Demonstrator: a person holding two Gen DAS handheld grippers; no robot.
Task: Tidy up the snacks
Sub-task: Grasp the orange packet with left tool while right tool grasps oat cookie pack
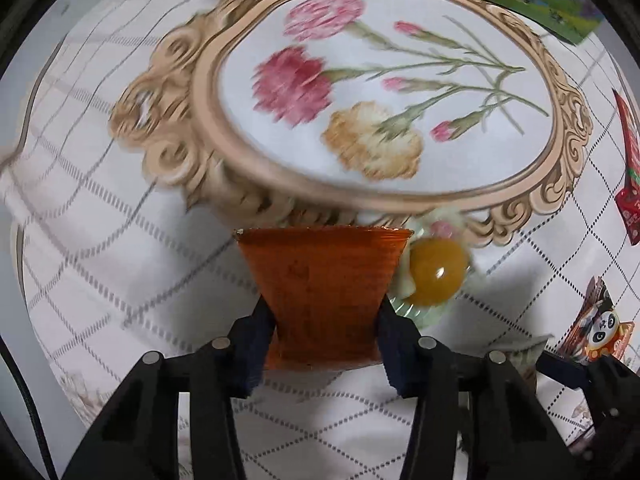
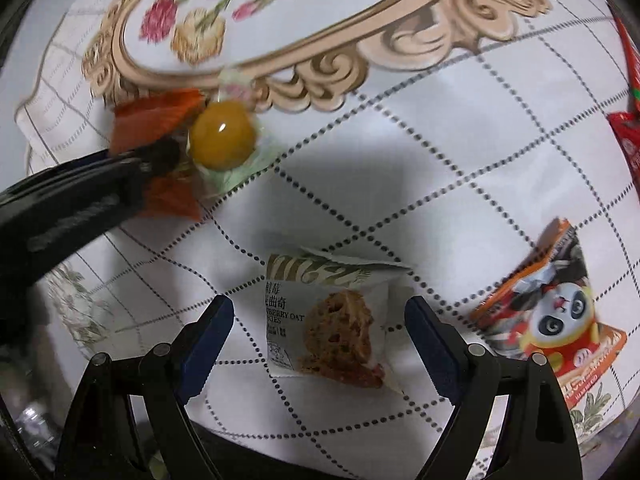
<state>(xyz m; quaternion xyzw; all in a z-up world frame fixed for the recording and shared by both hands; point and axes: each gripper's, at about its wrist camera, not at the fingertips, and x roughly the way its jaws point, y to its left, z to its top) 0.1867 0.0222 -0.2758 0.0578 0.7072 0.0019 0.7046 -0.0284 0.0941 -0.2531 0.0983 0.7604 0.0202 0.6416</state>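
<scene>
Picking up: our left gripper [image 1: 326, 344] is clamped on an orange crinkly packet [image 1: 320, 288]; our right gripper [image 2: 320, 344], jaws apart, straddles a white oat-cookie packet [image 2: 324, 320] mid-tablecloth [image 2: 440, 160], and must close next.

Brightness: even, fairly bright indoor light on the white cloth [image 1: 120, 240].
Shadows: soft grey patches lie on the cloth just ahead of each hand-held gripper [image 2: 320, 312], so the light comes from above and behind.
Glare: a small white glint sits on the yellow jelly [image 1: 438, 276].
Blur: the flower print [image 1: 360, 108] ahead is streaked by motion; the orange packet [image 2: 156, 120] is smeared in the right view.
Sharpness: the cookie packet [image 2: 328, 320] reads clearly.
Distortion: fisheye bends the grid lines; corners go black.
</scene>
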